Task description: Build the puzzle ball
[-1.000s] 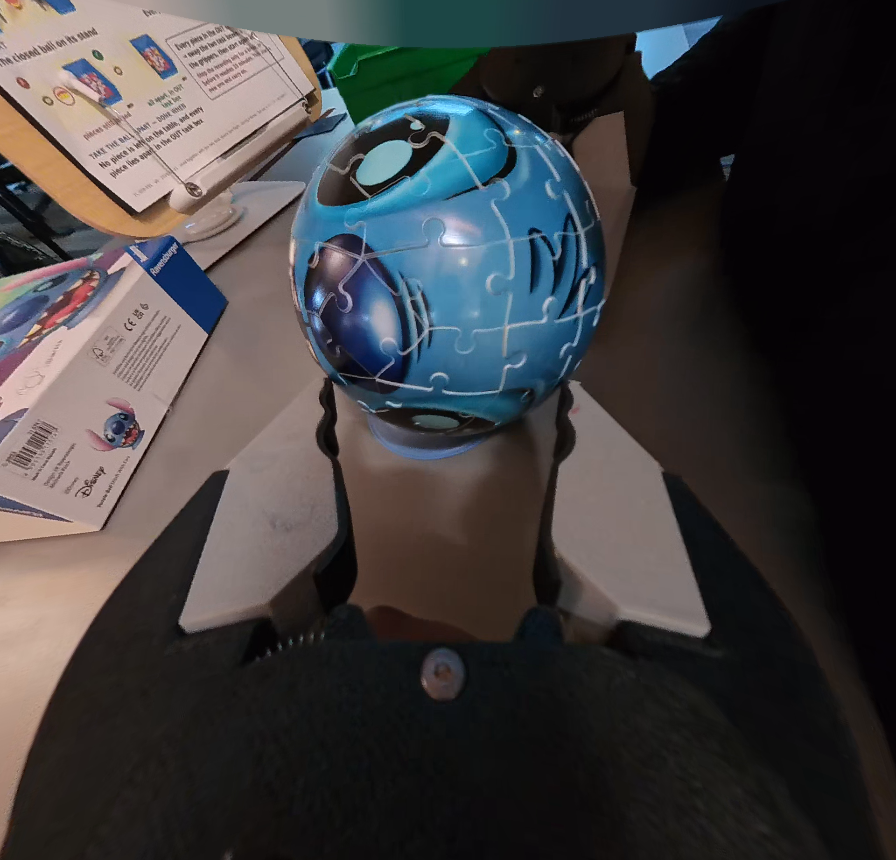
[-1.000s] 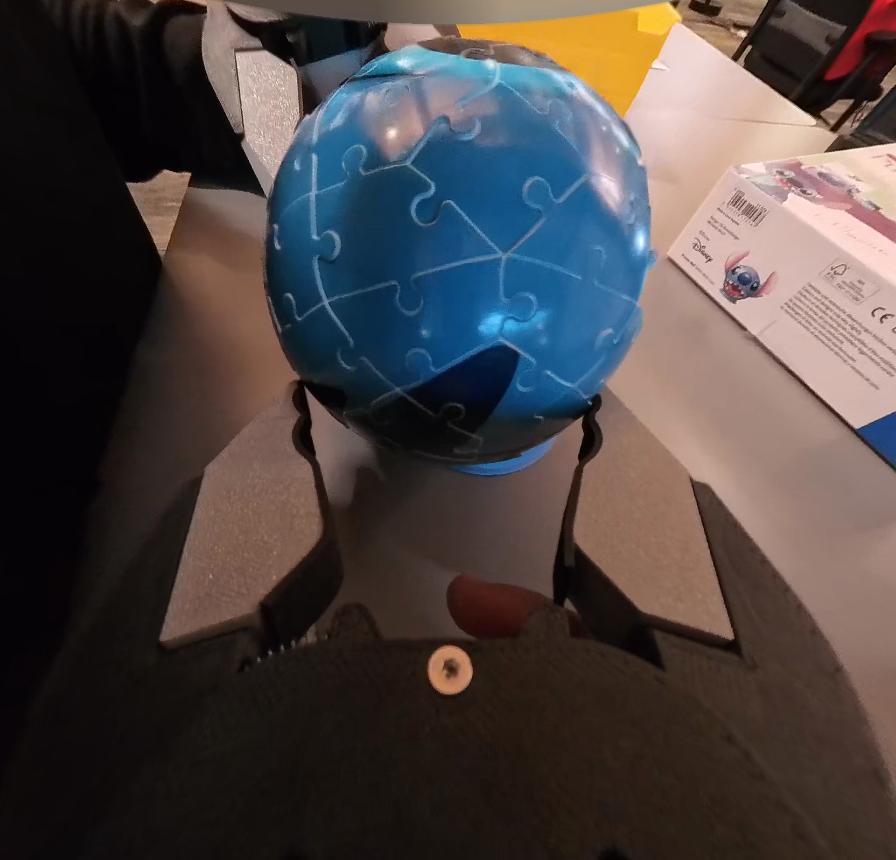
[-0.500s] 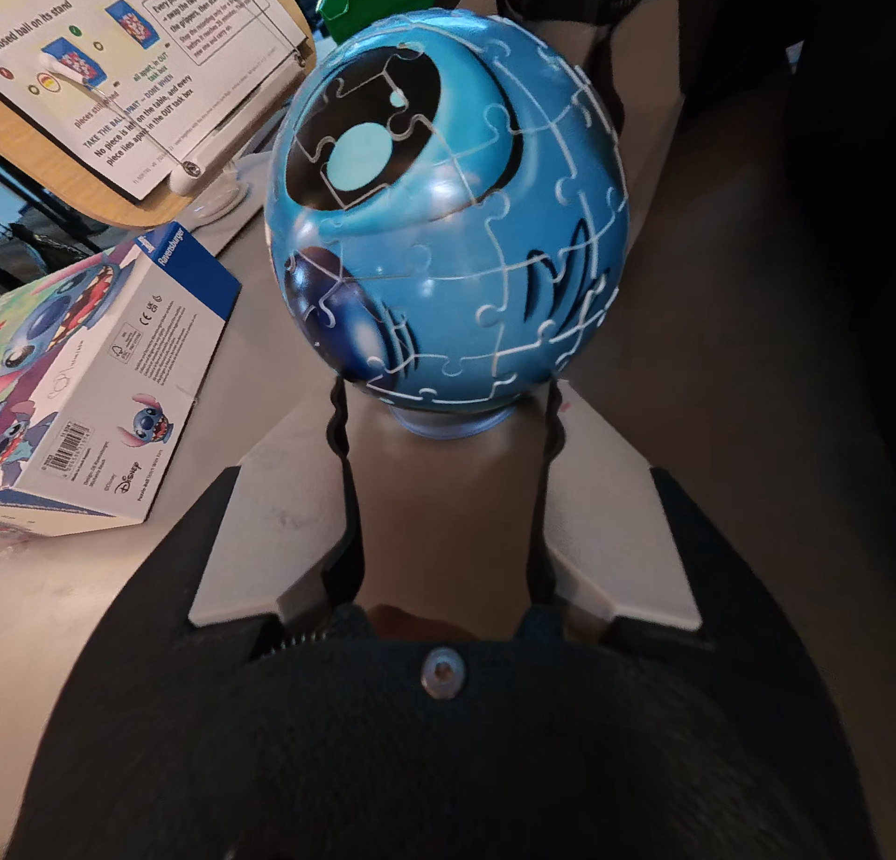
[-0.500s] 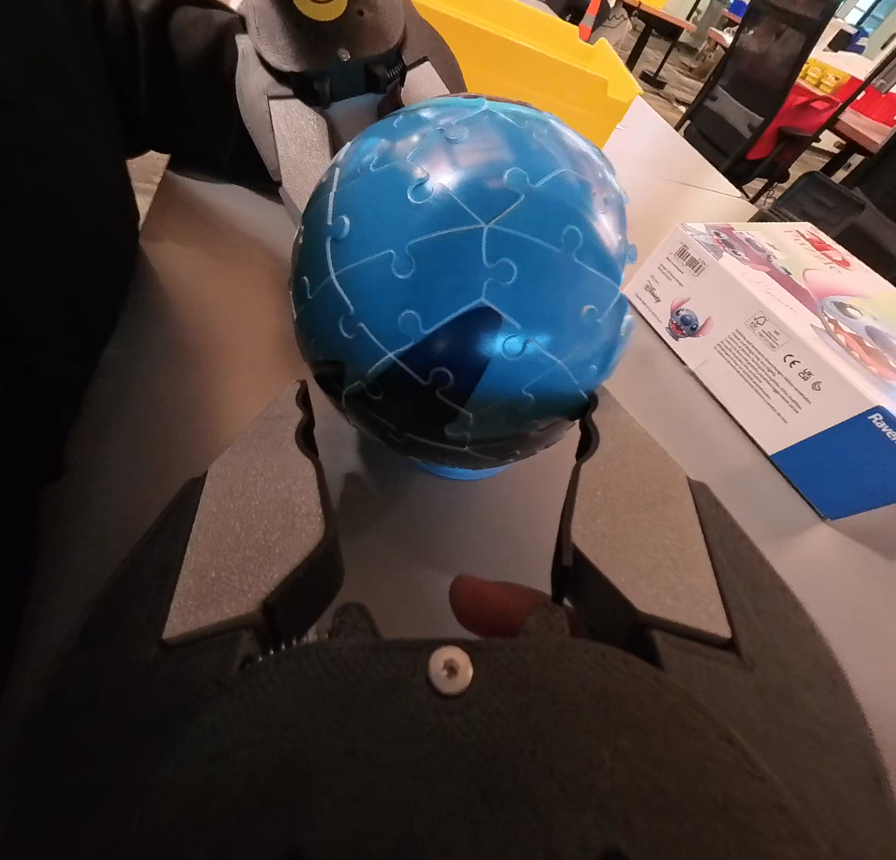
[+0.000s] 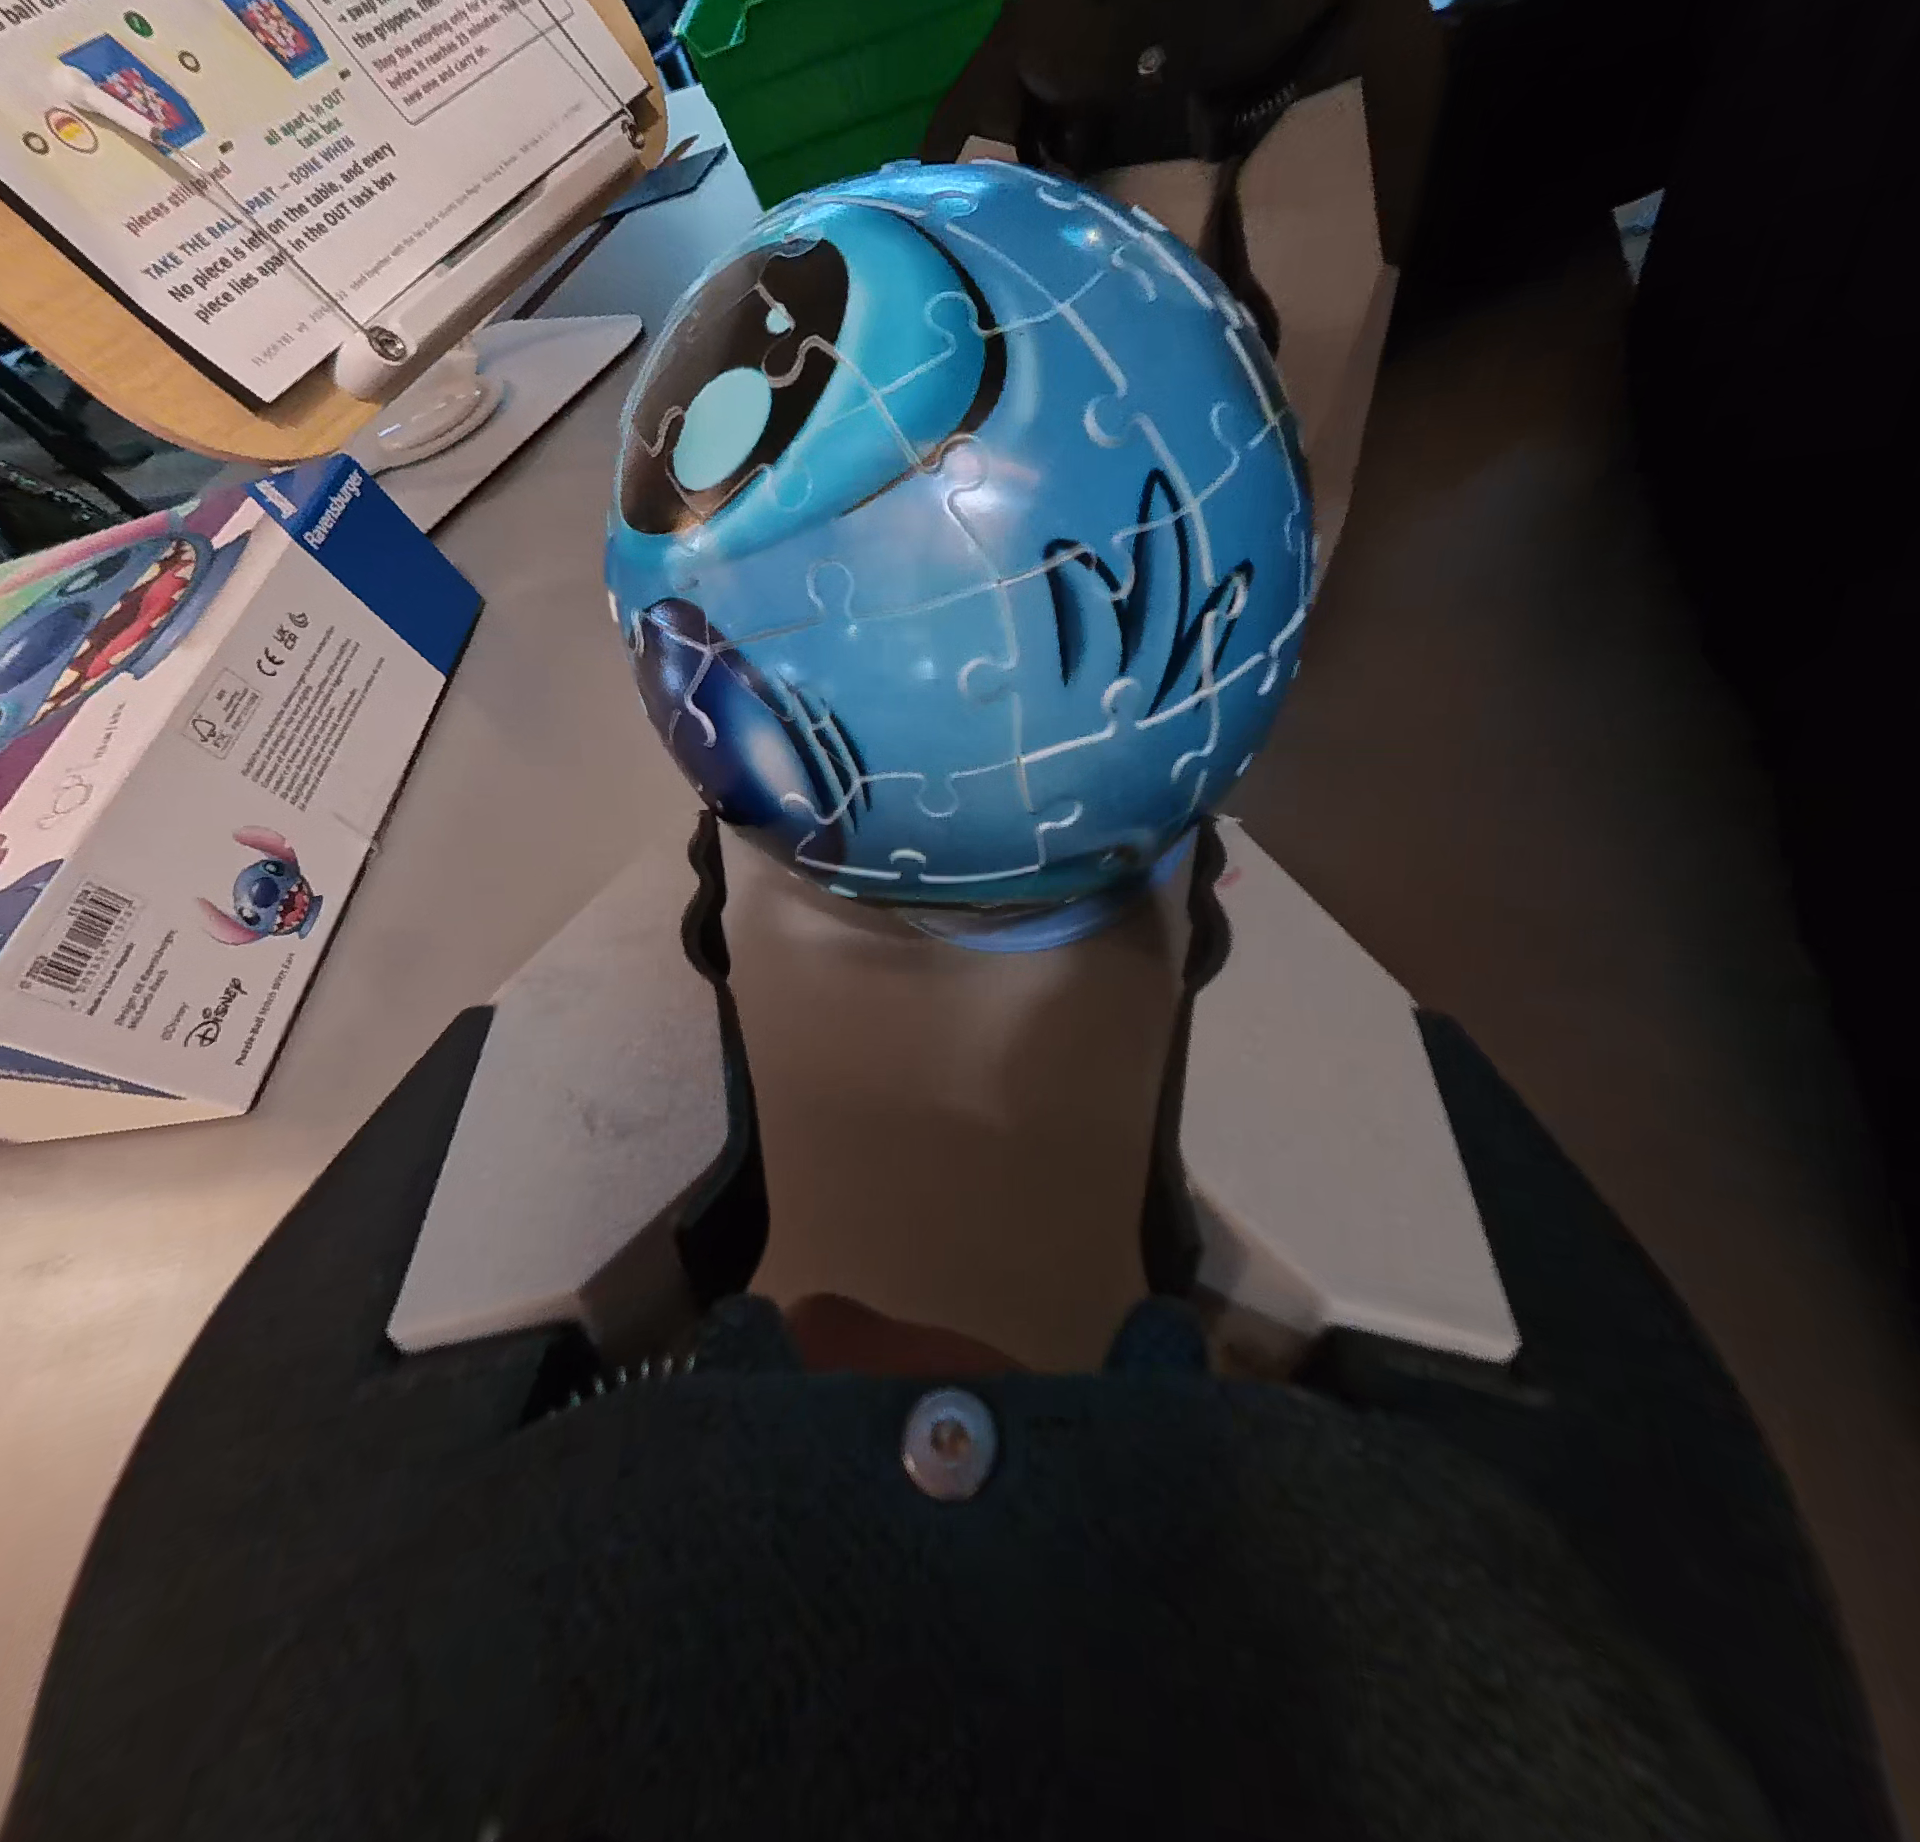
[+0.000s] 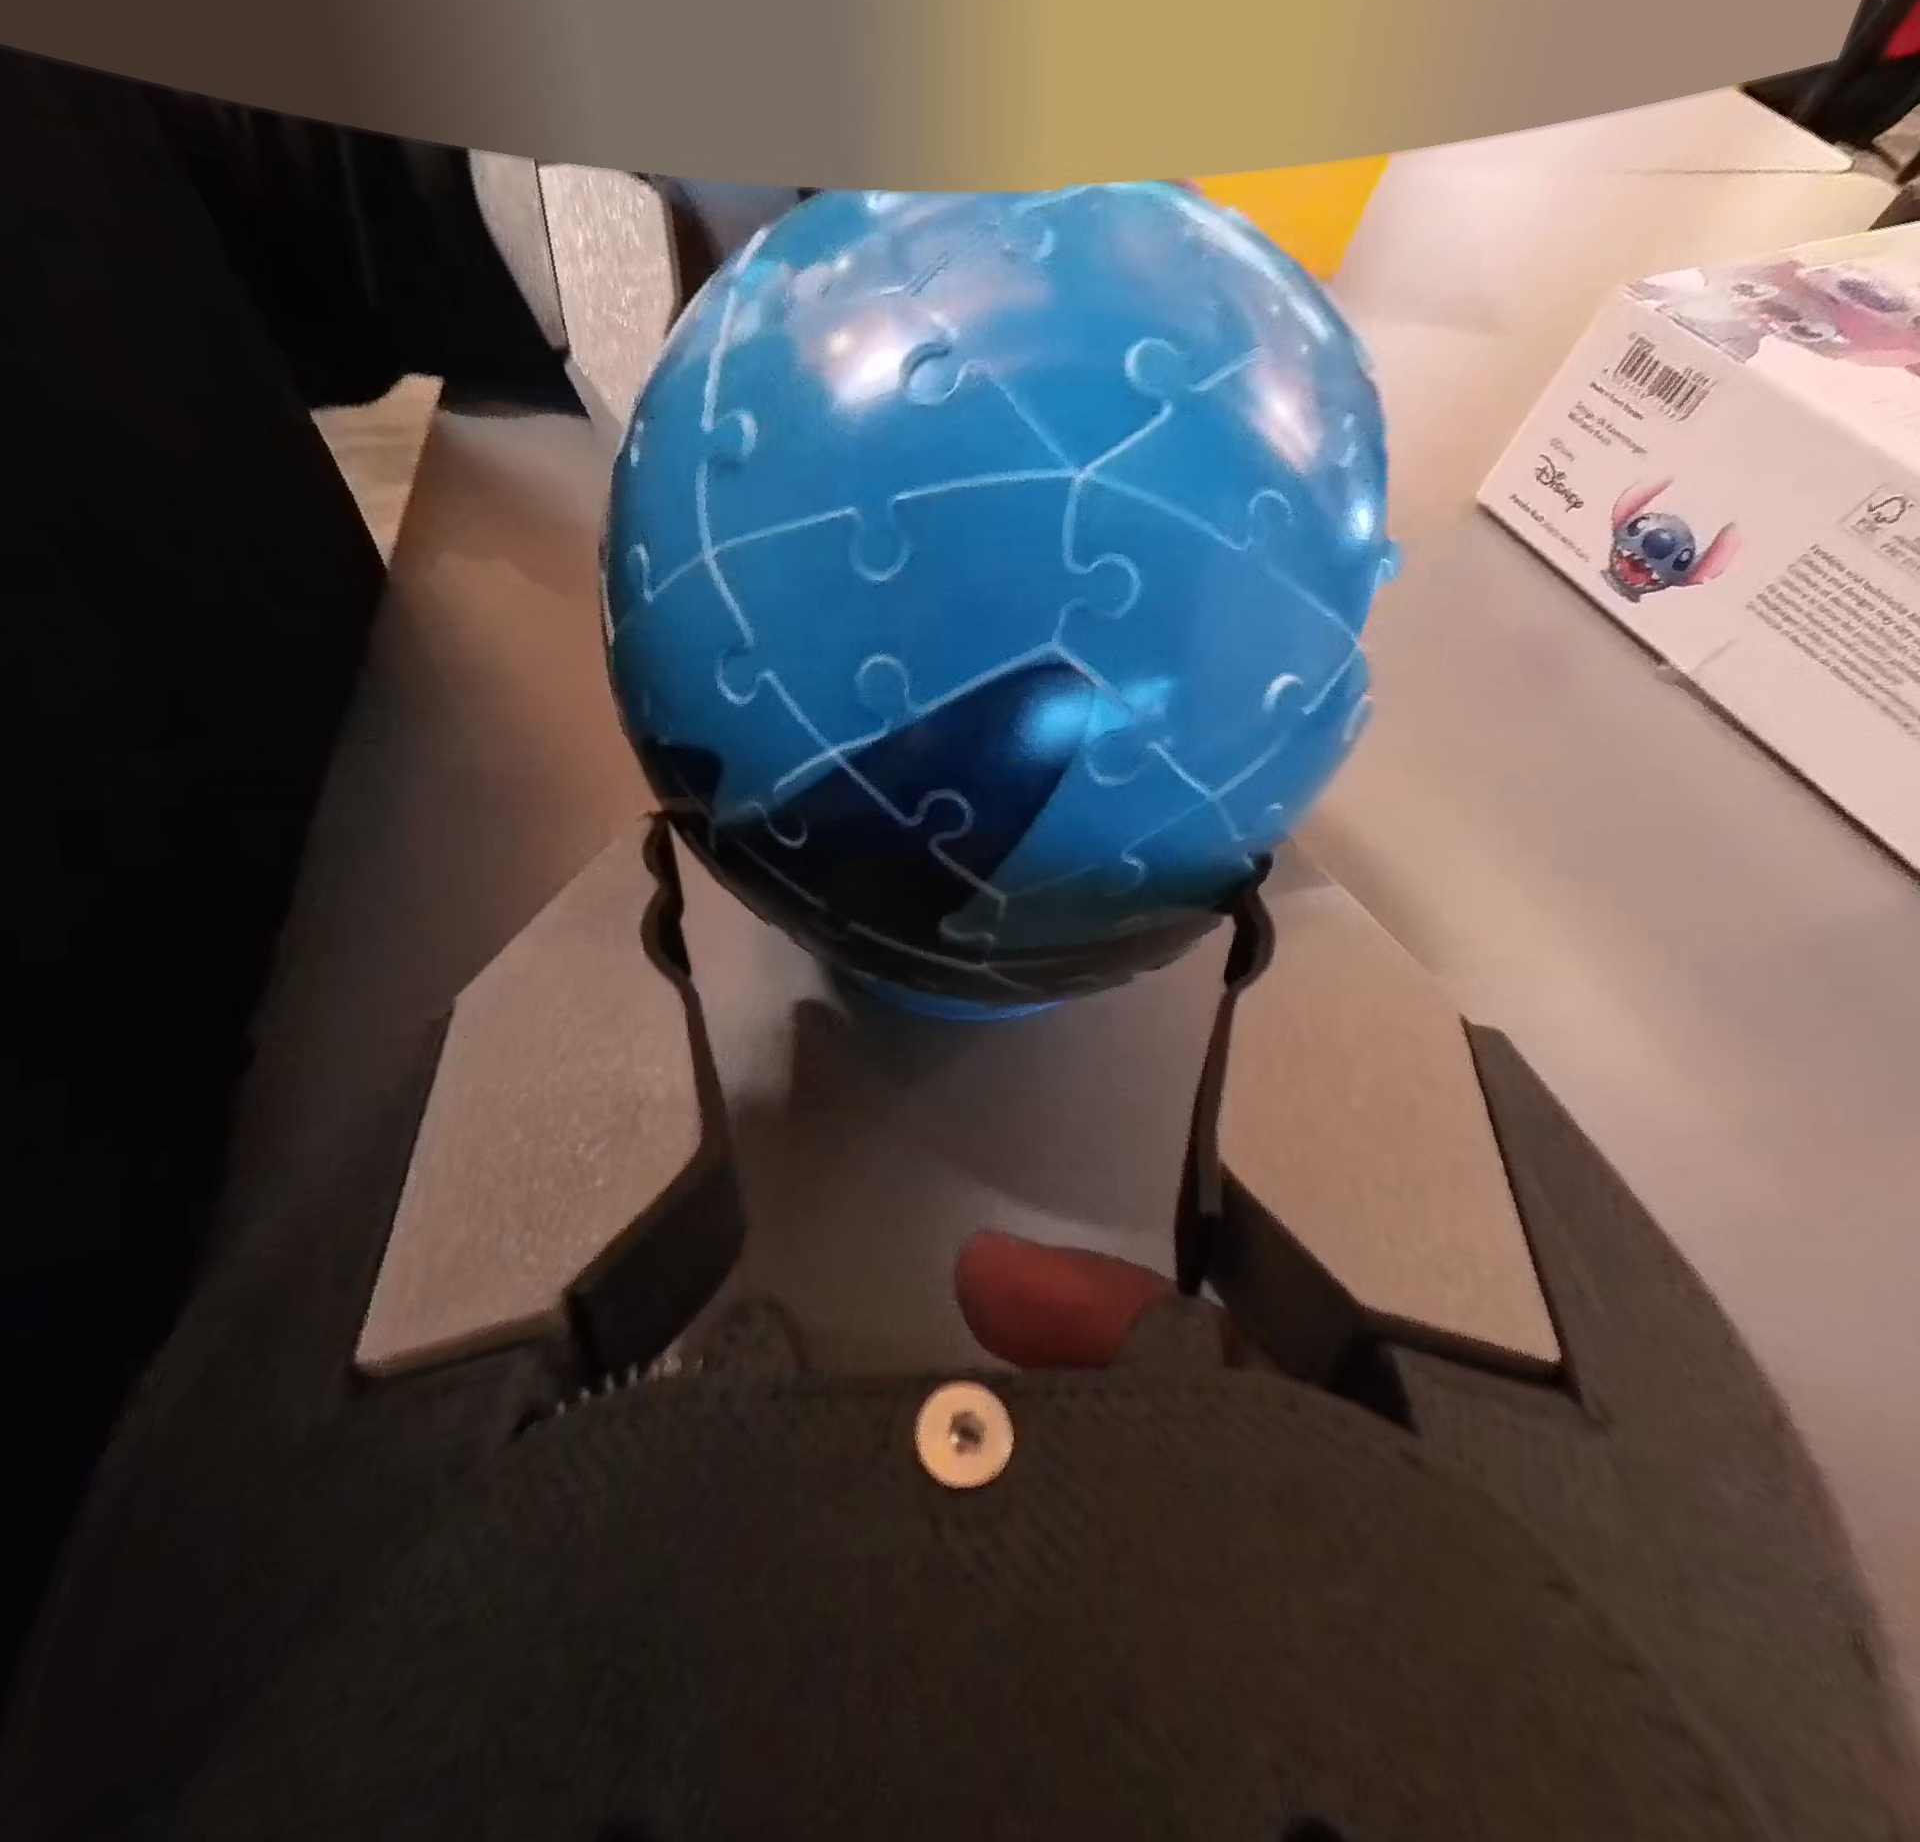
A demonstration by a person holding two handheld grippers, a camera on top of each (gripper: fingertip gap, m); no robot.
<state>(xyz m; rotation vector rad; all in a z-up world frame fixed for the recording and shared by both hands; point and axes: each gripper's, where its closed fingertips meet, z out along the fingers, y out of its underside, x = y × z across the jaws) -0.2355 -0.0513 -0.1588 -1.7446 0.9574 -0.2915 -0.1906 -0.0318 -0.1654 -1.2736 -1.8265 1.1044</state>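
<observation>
Left gripper [image 5: 951, 842]: level, jaws spread, tips touching the puzzle ball [image 5: 961, 556] low down
Right gripper [image 6: 951, 862]: opposite side, jaws spread, tips against the ball's underside

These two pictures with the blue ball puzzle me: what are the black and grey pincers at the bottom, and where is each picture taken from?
No robot here: a person holds a hand tool with two fingers in each hand, and a camera on each tool looks forward along them.

The left gripper fills the bottom of the left wrist view, the right gripper the bottom of the right wrist view. They face each other across the puzzle ball, which sits on a small blue stand on the table. Both sets of fingers are spread at the ball's lower sides; whether they touch it, I cannot tell.

A printed box lies beside it, an instruction sheet stands behind, and a green bin lies further back.
</observation>
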